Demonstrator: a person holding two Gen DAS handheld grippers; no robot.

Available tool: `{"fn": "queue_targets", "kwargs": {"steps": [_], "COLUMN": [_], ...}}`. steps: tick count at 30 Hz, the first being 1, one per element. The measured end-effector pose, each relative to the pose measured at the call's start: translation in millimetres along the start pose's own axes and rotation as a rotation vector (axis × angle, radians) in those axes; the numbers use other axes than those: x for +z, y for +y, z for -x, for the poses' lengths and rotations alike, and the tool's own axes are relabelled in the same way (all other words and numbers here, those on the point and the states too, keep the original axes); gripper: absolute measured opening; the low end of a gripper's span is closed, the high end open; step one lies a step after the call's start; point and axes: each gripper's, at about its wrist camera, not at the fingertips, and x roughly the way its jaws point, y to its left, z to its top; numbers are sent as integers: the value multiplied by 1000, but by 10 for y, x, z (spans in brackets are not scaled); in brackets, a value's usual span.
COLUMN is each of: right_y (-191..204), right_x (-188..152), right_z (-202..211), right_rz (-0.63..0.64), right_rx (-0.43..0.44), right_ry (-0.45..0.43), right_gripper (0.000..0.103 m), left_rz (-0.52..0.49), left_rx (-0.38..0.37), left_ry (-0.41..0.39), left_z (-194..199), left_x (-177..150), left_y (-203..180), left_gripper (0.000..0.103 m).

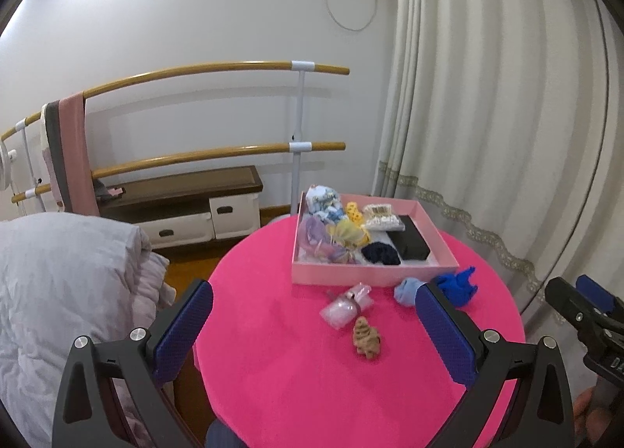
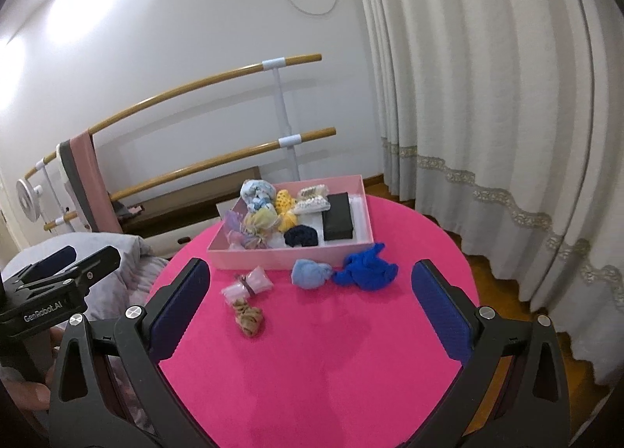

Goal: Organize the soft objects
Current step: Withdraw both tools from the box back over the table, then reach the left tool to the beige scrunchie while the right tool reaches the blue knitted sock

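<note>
A pink box [image 1: 374, 275] [image 2: 249, 256] sits at the far side of a round pink table [image 1: 296, 374] [image 2: 331, 362], holding several soft scrunchies and a black case [image 1: 409, 241] [image 2: 338, 221]. In front of the box lie a pale pink wrapped bundle [image 1: 346, 305] [image 2: 246, 285], a tan scrunchie [image 1: 366, 339] [image 2: 247, 317], a light blue cloth [image 1: 405, 290] [image 2: 310, 272] and a royal blue cloth [image 1: 456, 284] [image 2: 366, 266]. My left gripper [image 1: 312, 327] hovers open above the near table. My right gripper [image 2: 312, 303] is open too, empty, nearer than the loose items.
A grey quilt [image 1: 66, 284] lies on a bed to the left of the table. Wooden ballet bars [image 1: 218, 69] and a low cabinet [image 1: 187, 206] stand by the back wall. Cream curtains [image 1: 487, 116] hang at the right. Each gripper shows at the edge of the other's view.
</note>
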Motion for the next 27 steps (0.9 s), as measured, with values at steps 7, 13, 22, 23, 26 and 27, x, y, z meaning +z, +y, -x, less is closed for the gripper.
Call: {"fn": "queue_targets", "kwargs": {"steps": [7,13,22,23,26,27], "right_y": [44,142,166,155,131,121], "right_x": [-62,-125,-160,-153,-148,-148], "right_z": [42,85,75,72,47,44], "right_rz": [17,41,52,51,47,46], "right_rx": [-12,-5,-24,-25,-29,-30], "right_ry": [8,7,13,14,18,20], "right_gripper": [103,103,103,103,103,103], "left_rz": [4,10,16,17,15,15], "left_rx": [23,37,27,25,22,21], "left_ry": [22,16,14,16,20,22], "left_z": [99,178,225,211,186,179], "left_x": [-108,-158,-214,-211,-210,-215], "left_y": [55,76,83,84,78,72], "left_gripper": [103,103,103,103,103,103]}}
